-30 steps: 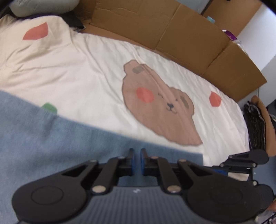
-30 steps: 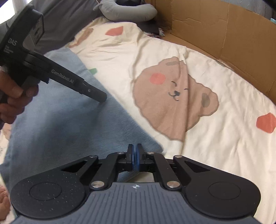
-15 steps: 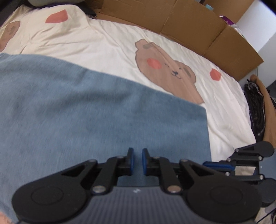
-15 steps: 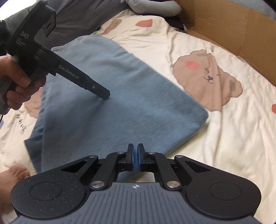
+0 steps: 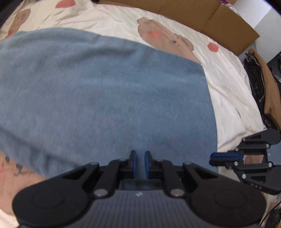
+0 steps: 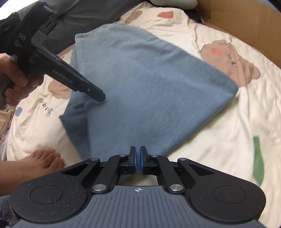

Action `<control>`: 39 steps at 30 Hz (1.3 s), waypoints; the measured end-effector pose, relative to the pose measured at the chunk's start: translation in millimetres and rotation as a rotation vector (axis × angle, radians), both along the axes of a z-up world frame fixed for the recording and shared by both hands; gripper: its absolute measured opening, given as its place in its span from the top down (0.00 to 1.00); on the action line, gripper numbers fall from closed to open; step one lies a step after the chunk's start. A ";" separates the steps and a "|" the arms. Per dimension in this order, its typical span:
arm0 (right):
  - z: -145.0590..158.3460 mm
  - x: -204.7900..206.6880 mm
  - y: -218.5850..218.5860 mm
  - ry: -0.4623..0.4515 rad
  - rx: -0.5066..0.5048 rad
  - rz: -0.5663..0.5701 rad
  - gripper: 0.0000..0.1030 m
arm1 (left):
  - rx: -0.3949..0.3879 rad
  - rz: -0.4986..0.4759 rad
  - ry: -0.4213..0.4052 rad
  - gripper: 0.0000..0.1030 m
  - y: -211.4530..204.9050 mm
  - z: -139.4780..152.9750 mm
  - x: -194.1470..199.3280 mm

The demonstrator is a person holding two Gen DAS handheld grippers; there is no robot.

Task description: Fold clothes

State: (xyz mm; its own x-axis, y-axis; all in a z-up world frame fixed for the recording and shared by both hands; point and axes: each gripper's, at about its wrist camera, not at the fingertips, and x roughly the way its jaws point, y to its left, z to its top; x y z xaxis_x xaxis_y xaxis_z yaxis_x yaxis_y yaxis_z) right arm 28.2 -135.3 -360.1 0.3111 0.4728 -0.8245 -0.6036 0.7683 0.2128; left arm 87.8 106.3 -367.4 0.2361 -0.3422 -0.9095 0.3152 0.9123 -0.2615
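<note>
Left claw (image 6: 98, 95) reads "GenRobot.AI" and "DAS" above blue garment (image 6: 149, 91).

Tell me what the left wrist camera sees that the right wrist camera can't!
Only the left wrist view shows the right gripper from the side and a brown and black heap beside the bed. Only the right wrist view shows a hand holding the left gripper, a bare foot and grey bedding. Both show the blue garment, the bear-print sheet and the cardboard wall.
</note>
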 end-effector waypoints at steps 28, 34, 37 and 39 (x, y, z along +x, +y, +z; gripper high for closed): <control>-33.8 -2.8 -40.1 0.371 0.316 -0.409 0.61 | 0.069 -0.047 0.112 0.88 8.2 -5.4 -42.9; -47.0 -1.7 -35.9 0.418 0.366 -0.431 0.61 | 0.098 -0.088 0.092 0.88 1.6 -9.5 -43.8; -48.7 -1.8 -39.0 0.434 0.394 -0.451 0.61 | 0.112 -0.075 0.104 0.89 -0.7 -6.2 -43.3; -46.8 -1.8 -40.9 0.439 0.412 -0.448 0.65 | 0.104 -0.054 0.112 0.89 1.2 -1.0 -42.0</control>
State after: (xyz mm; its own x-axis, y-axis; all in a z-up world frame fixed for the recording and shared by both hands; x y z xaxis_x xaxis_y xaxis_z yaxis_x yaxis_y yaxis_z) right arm 26.4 -176.1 -406.8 0.2294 0.6755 -0.7007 -0.0448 0.7265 0.6857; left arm 45.8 107.5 -368.4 0.1155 -0.2540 -0.9603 0.3387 0.9189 -0.2024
